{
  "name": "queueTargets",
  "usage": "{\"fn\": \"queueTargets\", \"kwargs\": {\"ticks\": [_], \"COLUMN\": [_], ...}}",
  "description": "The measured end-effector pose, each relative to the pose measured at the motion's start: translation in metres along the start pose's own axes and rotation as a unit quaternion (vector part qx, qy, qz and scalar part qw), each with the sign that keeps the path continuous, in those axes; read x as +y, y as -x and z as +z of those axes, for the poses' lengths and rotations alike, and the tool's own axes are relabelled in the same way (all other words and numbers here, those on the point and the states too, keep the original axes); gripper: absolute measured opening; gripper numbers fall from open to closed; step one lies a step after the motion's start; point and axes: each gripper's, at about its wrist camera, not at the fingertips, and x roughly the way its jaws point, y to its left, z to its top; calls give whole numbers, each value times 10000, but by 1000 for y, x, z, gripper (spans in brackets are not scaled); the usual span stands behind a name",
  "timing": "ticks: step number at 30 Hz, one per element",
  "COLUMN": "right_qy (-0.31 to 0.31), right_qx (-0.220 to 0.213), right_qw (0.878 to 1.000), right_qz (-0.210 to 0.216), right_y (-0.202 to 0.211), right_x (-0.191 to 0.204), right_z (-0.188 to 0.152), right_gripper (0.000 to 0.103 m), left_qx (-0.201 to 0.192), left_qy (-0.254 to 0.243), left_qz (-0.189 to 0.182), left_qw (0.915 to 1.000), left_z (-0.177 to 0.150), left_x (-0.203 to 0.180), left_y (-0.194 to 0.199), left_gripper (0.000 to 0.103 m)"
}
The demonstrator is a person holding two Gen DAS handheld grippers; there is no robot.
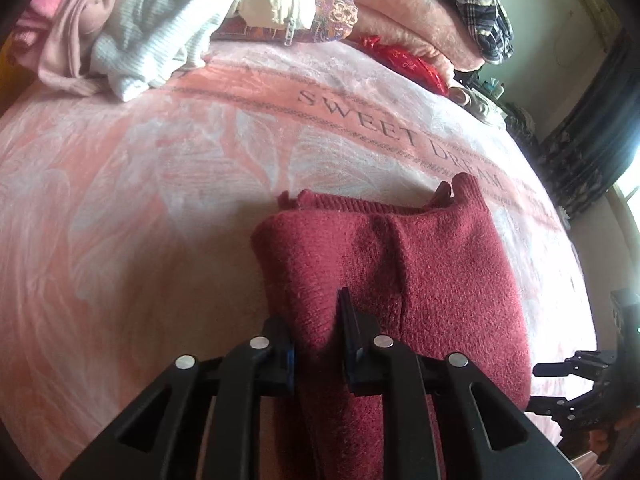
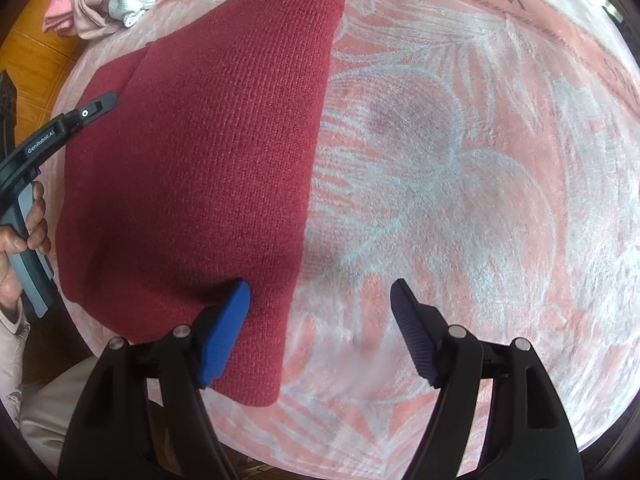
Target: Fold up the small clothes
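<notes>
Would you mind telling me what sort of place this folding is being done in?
Most likely a home bedroom. The red knit garment lies on a pink plush blanket printed "SWEET DREAM", spread like a bed cover. Loose clothes and folded bedding are heaped along its far side, with a curtained window beyond.

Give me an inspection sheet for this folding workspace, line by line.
Surface: pink blanket with leaf pattern and lettering, spread over a bed.
Job's things: dark red knit sweater lying partly folded on the blanket.
Clutter: heap of pale clothes and folded pink bedding at the far edge.
Grippers: left gripper shut on a fold of the sweater; right gripper open, one finger over the sweater's edge.
Cables: nothing seen.
Surroundings: dark curtain beside a bright window; wooden floor.
</notes>
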Motion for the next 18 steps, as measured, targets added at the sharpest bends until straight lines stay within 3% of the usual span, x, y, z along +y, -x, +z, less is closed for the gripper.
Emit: {"fn": "queueTargets", "kwargs": {"ticks": [4, 7, 10, 13, 18], "right_qy": [-77, -64, -23, -16, 146], "right_qx": [55, 6, -267, -496, -432], "right_qw": [9999, 9998, 9993, 9979, 9979], "right_qz": [60, 201, 268, 405, 466], "right_y": [-5, 4, 23, 37, 31], "right_x": [-5, -5, -7, -3, 19], "right_z": [-1, 2, 3, 2, -1], "right_gripper": [77, 71, 70, 70, 67], "left_qx": [-22, -40, -2, 228, 357], "left_qy": [-154, -235, -28, 378, 23], "left_qz": [258, 411, 479, 165, 249], "left_qw": [9995, 9989, 9989, 9989, 9990], "left_z": [-6, -4, -2, -9, -35], "left_x": [-5, -4, 0, -5, -34], "left_y": [-5, 14, 43, 66, 78], "left_gripper": [30, 42, 46, 51, 51]}}
